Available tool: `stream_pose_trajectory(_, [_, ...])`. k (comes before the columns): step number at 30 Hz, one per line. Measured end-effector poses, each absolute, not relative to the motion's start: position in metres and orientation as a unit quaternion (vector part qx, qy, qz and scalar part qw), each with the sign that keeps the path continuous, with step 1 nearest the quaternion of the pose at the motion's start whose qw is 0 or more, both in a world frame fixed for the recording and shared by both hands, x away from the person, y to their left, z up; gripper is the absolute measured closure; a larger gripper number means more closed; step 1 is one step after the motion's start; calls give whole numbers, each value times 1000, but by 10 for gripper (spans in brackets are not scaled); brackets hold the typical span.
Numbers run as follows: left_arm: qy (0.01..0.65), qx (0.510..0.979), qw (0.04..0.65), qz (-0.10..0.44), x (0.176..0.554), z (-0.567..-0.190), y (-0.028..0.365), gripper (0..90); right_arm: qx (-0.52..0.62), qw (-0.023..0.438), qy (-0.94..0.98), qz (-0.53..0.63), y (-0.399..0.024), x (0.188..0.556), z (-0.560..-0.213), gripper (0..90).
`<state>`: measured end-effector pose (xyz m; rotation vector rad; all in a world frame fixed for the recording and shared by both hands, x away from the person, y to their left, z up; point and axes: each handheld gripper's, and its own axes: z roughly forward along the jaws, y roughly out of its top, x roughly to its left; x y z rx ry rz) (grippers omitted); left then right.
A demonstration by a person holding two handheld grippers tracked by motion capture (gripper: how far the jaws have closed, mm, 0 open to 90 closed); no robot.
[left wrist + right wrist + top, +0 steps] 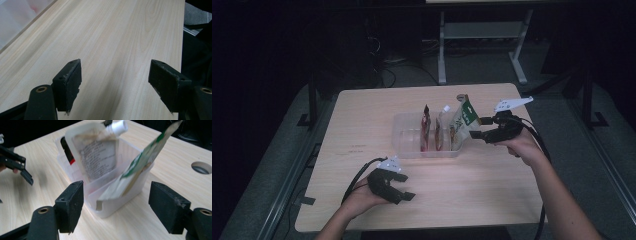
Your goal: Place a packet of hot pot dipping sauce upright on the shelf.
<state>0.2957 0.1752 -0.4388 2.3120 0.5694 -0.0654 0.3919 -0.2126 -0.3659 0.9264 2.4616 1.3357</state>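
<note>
Right gripper (478, 128), jaws apart, has just released the green-and-white pouch (140, 162) into the clear bin (120, 205) ahead; next it should withdraw.

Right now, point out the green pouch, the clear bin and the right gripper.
green pouch (467, 114), high view, on its green upper panel.
clear bin (404, 131), high view, on its left wall.
right gripper (479, 127), high view, midway between its fingertips.
</note>
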Motion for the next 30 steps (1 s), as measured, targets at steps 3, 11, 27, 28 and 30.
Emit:
stream_pose_trajectory(3, [221, 903, 369, -24, 296, -439, 175, 260, 311, 104, 828, 454, -214, 386, -369, 267])
stream_pose_trajectory(11, [219, 904, 367, -25, 295, -440, 174, 258, 313, 108, 828, 454, -218, 364, -385, 267])
stream_pose_trajectory(27, [216, 906, 363, -19, 294, -443, 173, 258, 313, 79, 841, 433, -214, 322, -420, 264])
stream_pose_trajectory(28, [215, 907, 362, -19, 294, -443, 173, 257, 308, 75, 845, 431, -211, 317, -423, 260])
stream_pose_trajectory(30, [209, 909, 359, -15, 294, -444, 172, 257, 304, 70, 846, 433, -208, 313, -424, 259])
